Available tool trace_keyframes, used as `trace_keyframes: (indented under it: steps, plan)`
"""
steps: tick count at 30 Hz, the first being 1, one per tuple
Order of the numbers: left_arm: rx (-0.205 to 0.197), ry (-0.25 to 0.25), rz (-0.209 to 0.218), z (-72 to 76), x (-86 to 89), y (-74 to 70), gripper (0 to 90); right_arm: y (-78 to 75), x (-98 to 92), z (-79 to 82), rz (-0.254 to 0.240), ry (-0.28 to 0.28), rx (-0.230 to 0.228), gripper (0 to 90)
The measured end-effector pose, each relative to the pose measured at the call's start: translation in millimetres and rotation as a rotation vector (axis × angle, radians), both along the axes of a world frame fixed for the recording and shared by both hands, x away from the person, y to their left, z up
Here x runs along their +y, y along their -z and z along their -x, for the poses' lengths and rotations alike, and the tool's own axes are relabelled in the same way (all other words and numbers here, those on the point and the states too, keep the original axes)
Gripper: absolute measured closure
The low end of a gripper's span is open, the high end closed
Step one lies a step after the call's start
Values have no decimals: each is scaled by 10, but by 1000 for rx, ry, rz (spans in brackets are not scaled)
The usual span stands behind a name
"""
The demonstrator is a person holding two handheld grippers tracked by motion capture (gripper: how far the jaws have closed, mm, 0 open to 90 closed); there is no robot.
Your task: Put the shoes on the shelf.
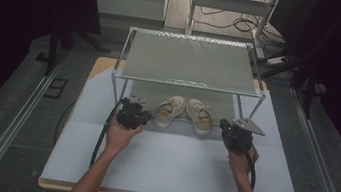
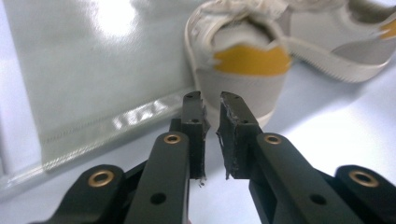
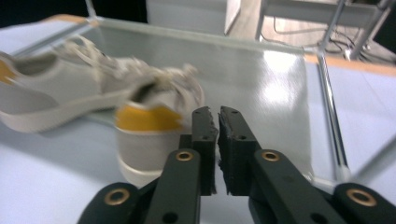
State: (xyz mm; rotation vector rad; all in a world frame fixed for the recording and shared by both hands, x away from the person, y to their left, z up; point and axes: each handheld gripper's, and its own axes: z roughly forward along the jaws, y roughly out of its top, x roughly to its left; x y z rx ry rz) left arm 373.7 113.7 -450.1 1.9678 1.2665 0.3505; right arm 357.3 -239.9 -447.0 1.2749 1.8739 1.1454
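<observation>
A pair of cream sneakers with yellow heel tabs stands under a two-level wire rack point(image 1: 191, 61), heels towards me: the left shoe point(image 1: 170, 110) and the right shoe point(image 1: 199, 115). My left gripper point(image 1: 144, 116) is just left of the left shoe's heel point(image 2: 247, 60), shut with nothing between its jaws point(image 2: 211, 99). My right gripper point(image 1: 226, 126) is just right of the right shoe's heel point(image 3: 149, 123), also shut and empty point(image 3: 214, 113). Neither gripper touches a shoe. The other shoe lies farther off in each gripper view point(image 2: 336, 46) point(image 3: 46, 102).
The rack's thin metal legs point(image 1: 261, 103) stand close to both grippers, and its grey upper shelf overhangs the shoes. A shiny lower sheet point(image 3: 266, 79) lies under the shoes' front parts. The pale blue tabletop point(image 1: 173, 167) stretches between the hands. Cables trail on the floor behind.
</observation>
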Motion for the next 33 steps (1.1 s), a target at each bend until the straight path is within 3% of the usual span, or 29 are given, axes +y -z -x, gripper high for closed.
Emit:
trace_keyframes:
  steps: [2,10,18,33]
  plan:
    - [26,7,-3,-26,-9,62,808,39,-16,-17,-7,-1,21,878]
    - [59,50,5,-53,-147,183,811,234,88,-22,32,-39,91,892]
    - [66,63,13,-65,-212,164,815,268,240,-28,41,-63,90,897]
    - [75,106,45,-92,-420,185,809,291,532,-99,9,-91,85,898]
